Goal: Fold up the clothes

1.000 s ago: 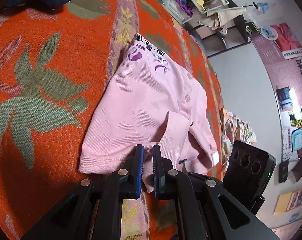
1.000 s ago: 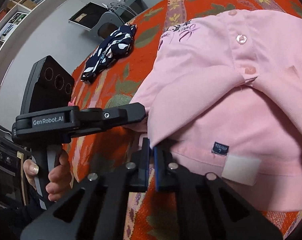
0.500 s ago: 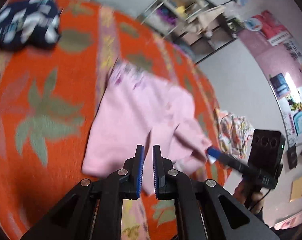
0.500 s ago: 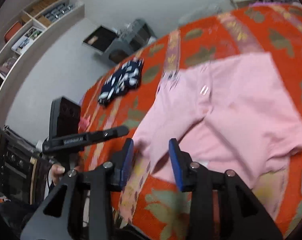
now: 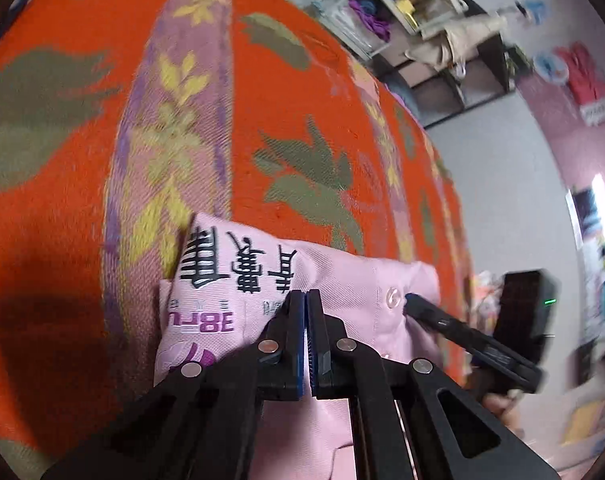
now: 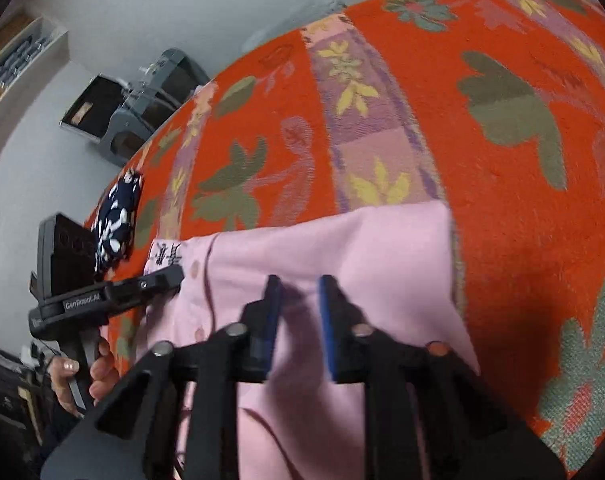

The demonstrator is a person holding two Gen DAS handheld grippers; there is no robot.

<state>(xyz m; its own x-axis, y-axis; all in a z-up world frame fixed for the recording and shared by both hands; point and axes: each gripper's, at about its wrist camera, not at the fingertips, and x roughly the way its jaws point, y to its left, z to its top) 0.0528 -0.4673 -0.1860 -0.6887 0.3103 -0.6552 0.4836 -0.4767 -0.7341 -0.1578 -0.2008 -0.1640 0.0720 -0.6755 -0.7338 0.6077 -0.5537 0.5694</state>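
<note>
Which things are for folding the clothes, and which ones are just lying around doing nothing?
For the folding:
- pink shirt
- left gripper, pinching the shirt
- right gripper, open over the shirt
- flowered cover the shirt lies on

Just lying about:
- dark spotted cloth
- shelves by the wall

Beyond the pink shirt (image 6: 342,248) the orange cover (image 6: 502,184) lies bare and wide, so I have free passage ahead and to the right. On the left a dark patterned cloth (image 6: 116,220) sits near the edge, just past my left gripper (image 6: 174,274).
</note>
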